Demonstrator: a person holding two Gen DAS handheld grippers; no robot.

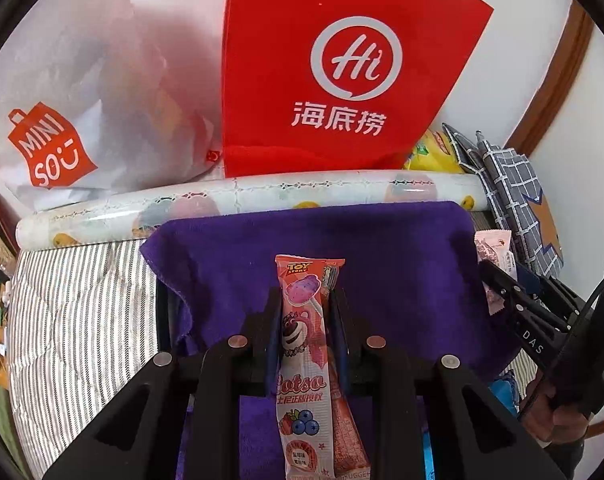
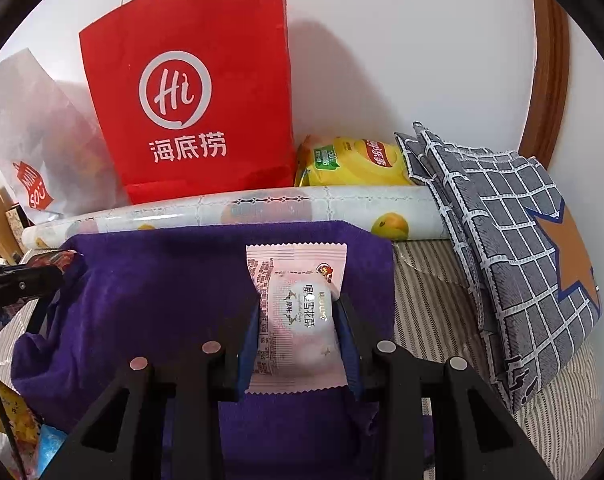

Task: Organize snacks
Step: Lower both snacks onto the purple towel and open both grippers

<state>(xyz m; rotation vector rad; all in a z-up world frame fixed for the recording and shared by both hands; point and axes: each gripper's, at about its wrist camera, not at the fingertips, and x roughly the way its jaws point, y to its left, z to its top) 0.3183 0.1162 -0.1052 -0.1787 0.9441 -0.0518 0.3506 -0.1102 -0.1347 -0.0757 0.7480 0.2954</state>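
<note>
Careful — from the left wrist, your left gripper (image 1: 305, 300) is clamped on the lollipop (image 1: 304, 356), a long pack over the towel (image 1: 382, 248); it could pivot or slip. From the right wrist, your right gripper (image 2: 297, 304) pinches the pastry (image 2: 297, 312) between its fingers — squeeze harder and it crumbles.

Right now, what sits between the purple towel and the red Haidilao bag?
A rolled fruit-print sheet lies crosswise between the purple towel and the red Haidilao bag, along the towel's far edge. Both wrist views show it.
</note>
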